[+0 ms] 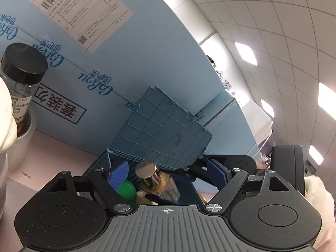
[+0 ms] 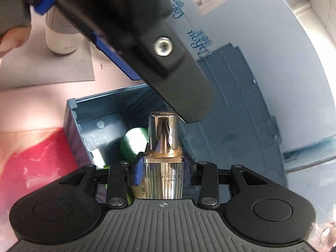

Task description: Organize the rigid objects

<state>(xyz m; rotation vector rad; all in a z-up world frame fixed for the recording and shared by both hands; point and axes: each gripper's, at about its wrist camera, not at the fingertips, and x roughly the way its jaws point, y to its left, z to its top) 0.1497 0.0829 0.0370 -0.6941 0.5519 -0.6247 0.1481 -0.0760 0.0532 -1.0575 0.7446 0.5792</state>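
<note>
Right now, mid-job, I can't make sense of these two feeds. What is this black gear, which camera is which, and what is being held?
No robot arm here: a person holds a two-finger gripper in each hand, each carrying a fisheye camera looking along its fingers. The left wrist view shows the left gripper open, empty, above the blue bin. The right wrist view shows the right gripper shut on a gold-capped glass bottle over that bin, which already holds a green-lidded item. The big dark shape across the top is the other gripper. A white jar stands on the pink table.
</note>
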